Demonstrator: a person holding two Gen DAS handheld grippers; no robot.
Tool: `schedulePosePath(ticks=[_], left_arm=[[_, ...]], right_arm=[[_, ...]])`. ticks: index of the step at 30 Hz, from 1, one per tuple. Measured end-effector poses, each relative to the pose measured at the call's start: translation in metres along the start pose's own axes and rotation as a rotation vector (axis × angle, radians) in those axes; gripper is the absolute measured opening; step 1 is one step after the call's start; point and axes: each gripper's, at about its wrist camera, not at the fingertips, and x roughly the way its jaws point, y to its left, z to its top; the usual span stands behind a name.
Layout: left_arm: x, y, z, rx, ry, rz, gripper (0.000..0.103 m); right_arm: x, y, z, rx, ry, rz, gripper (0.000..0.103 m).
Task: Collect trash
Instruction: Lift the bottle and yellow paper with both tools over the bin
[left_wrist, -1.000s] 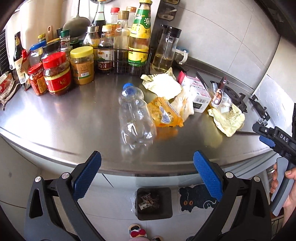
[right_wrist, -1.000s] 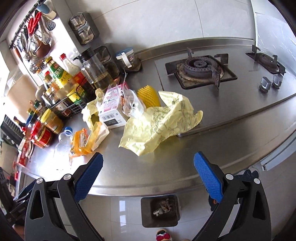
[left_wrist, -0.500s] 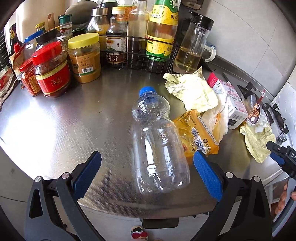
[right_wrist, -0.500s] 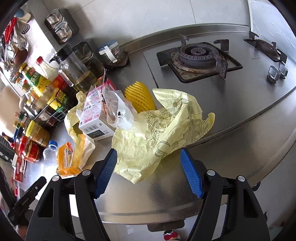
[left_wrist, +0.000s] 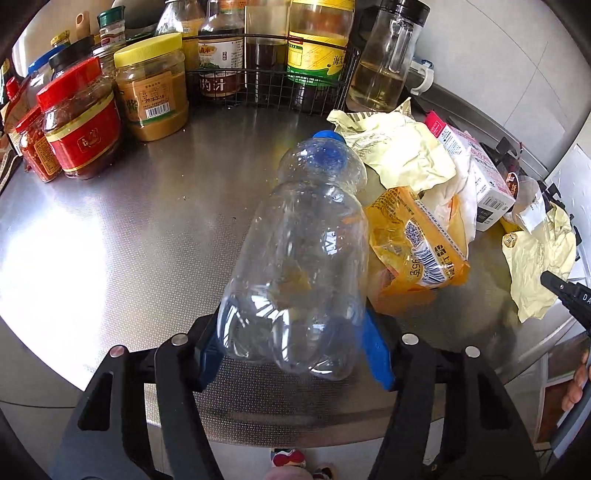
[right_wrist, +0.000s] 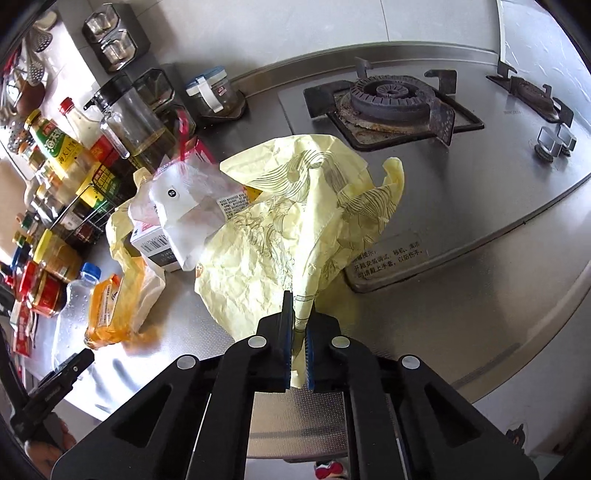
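Since a second ago both claws have dropped: the left claw (left_wrist: 295, 354) is closing around the clear bottle (left_wrist: 299, 266), its pads at the bottle's base. The right claw (right_wrist: 297, 347) now pinches the yellow wrapper (right_wrist: 280, 236). Only the right view shows the burner (right_wrist: 388, 99) beyond it.

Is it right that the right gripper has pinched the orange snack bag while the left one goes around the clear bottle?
Not quite. The right gripper has pinched the yellow paper wrapper, as the right wrist view shows. The left gripper is closing around the clear bottle.

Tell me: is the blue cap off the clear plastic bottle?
No, the blue cap sits on the neck of the clear plastic bottle.
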Motion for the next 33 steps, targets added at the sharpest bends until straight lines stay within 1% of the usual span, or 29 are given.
schedulePosePath(ticks=[4,7,10,16,22,28,33], left_arm=[[-0.005,0.002,-0.002,-0.011,-0.014,-0.01,0.059],[-0.016,0.001,-0.006,-0.003,-0.039,0.0,0.059],[-0.03,0.0,-0.011,-0.006,-0.061,0.005,0.058],[-0.065,-0.008,-0.031,0.005,-0.104,0.001,0.057],[-0.087,-0.014,-0.057,0.006,-0.117,0.01,0.057],[-0.114,-0.017,-0.076,0.014,-0.153,0.02,0.056],[-0.139,-0.023,-0.093,0.03,-0.175,0.01,0.055]], right_arm=[[-0.012,-0.001,0.0,0.001,-0.025,0.003,0.006],[-0.025,-0.004,-0.003,0.002,-0.056,-0.002,0.006],[-0.036,-0.01,-0.007,0.006,-0.065,0.0,0.005],[-0.056,-0.018,-0.021,-0.004,-0.053,0.018,0.005],[-0.068,-0.024,-0.049,-0.013,-0.014,0.043,0.005],[-0.085,-0.022,-0.07,-0.041,-0.008,0.077,0.005],[-0.097,-0.013,-0.083,-0.07,-0.005,0.117,0.005]])
